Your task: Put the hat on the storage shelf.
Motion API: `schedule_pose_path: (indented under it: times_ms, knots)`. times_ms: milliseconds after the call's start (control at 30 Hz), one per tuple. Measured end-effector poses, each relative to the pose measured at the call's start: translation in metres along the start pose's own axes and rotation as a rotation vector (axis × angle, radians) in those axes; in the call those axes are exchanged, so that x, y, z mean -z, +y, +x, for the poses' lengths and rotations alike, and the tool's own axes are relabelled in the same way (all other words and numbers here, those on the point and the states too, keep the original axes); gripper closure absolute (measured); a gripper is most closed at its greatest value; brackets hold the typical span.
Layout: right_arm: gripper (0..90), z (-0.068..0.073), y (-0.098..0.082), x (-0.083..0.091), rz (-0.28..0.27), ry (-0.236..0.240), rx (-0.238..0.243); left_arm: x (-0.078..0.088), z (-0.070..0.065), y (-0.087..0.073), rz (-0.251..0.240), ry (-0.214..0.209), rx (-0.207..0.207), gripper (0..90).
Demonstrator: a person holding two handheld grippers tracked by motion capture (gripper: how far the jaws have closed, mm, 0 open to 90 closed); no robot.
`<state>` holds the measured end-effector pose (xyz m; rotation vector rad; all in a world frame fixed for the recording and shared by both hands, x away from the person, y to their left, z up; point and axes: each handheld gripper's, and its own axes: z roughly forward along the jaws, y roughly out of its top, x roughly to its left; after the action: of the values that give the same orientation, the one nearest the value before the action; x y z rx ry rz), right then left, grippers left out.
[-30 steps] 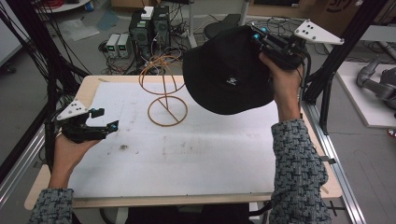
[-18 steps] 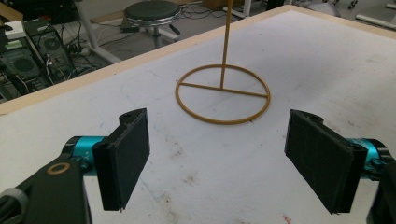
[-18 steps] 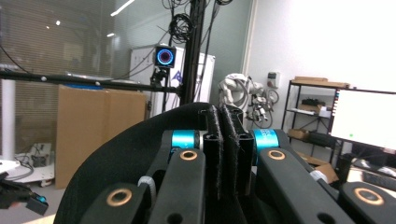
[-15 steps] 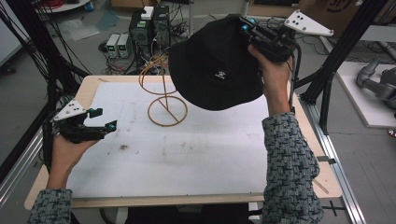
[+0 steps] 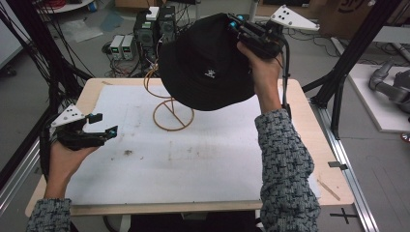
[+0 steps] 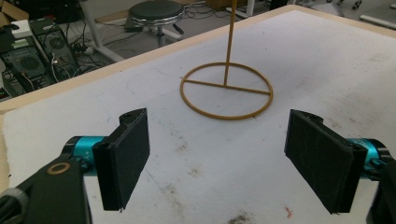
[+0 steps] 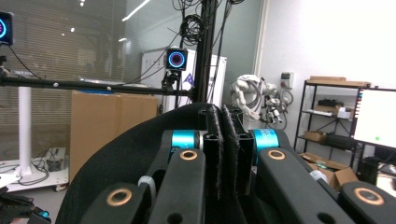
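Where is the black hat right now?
In the high view the black hat hangs in the air at the table's far side, pinched at its brim by the right gripper, above the gold wire stand.

A robotics lab or research workshop, going by black aluminium framing (image 5: 349, 67) at 3 o'clock, electronics boxes (image 5: 123, 47) with tangled cables on the floor at 11 o'clock, pole-mounted tracking cameras (image 7: 177, 59), a white robot arm (image 7: 250, 95), and shelving (image 7: 327, 116) stacked with cartons.
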<state>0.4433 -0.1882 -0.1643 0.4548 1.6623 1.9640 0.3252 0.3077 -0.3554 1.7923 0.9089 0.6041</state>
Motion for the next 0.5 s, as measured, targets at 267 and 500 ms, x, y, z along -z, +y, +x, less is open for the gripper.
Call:
schedule_pose_path:
  times_ms: [267, 500]
  knots:
    - [87.4, 0.006, -0.01, -0.027, 0.008, 0.02, -0.021, 0.008, 0.003, -0.003, -0.001, 0.017, 0.007, 22.5]
    - [87.4, 0.01, -0.015, -0.042, 0.019, 0.03, -0.028, 0.014, 0.003, -0.006, -0.004, 0.03, 0.008, 22.9]
